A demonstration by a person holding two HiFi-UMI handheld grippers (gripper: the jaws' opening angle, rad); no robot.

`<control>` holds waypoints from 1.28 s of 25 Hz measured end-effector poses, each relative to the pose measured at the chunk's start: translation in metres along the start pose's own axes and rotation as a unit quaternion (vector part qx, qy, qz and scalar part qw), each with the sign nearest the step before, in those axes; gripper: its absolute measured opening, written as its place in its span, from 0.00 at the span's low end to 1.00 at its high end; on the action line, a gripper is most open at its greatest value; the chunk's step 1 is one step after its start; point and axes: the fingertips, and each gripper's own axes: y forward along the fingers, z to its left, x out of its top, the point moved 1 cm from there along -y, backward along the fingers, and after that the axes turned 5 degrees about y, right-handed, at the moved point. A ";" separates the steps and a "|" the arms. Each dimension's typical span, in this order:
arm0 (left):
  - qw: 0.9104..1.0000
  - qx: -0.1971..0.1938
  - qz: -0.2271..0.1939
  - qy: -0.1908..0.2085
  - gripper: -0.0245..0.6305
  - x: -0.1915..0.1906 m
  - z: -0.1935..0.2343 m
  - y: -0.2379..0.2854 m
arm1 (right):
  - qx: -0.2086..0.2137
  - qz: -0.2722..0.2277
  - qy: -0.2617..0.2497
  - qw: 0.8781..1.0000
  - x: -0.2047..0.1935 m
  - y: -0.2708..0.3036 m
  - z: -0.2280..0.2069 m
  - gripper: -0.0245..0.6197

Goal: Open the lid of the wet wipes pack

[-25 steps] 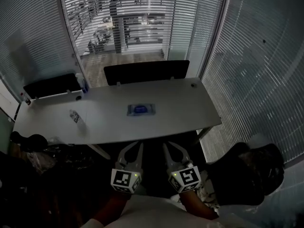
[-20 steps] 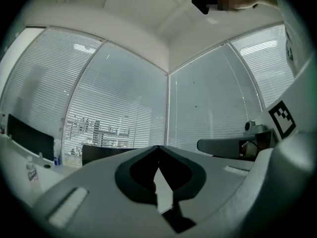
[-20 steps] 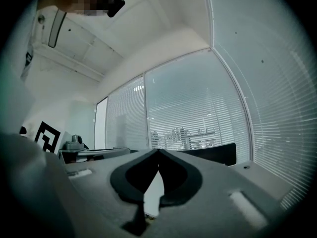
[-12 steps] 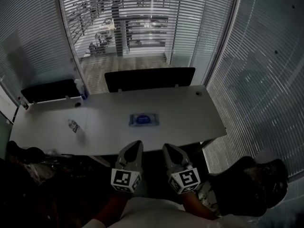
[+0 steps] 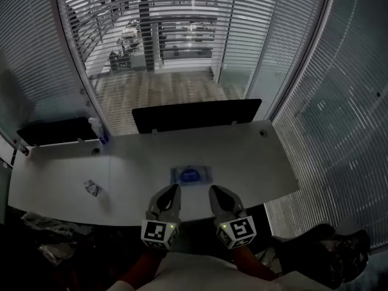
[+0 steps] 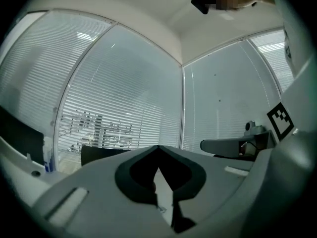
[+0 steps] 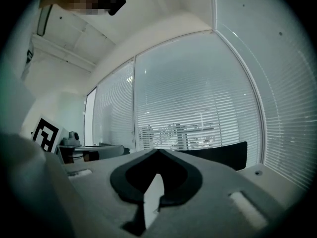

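Observation:
The wet wipes pack [image 5: 191,175], blue with a darker lid patch, lies flat on the white table [image 5: 260,156], near its front edge. My left gripper [image 5: 171,190] and right gripper [image 5: 216,191] are held side by side over that edge, pointing level at the pack. The pack sits just beyond and between their tips, untouched. Both are shut with nothing in them. In the left gripper view the jaws meet at the tip of the left gripper [image 6: 158,148]. The right gripper view shows the right gripper [image 7: 158,151] shut the same way. Neither gripper view shows the pack.
A small clear bottle [image 5: 92,188] lies on the table's left part. A spray bottle [image 5: 97,128] stands at the far left edge. Two black chair backs [image 5: 197,114] [image 5: 54,130] line the far side, with slatted glass walls beyond. A dark bag [image 5: 327,253] sits on the floor, right.
Both grippers have come forward together from below the table's edge to over it. The pack now lies just ahead of their tips. Both stay shut.

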 end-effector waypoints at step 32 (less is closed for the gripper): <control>0.998 -0.043 0.037 0.030 0.04 -0.012 0.070 0.135 | -0.003 0.011 -0.010 1.000 0.003 0.152 -0.067 0.04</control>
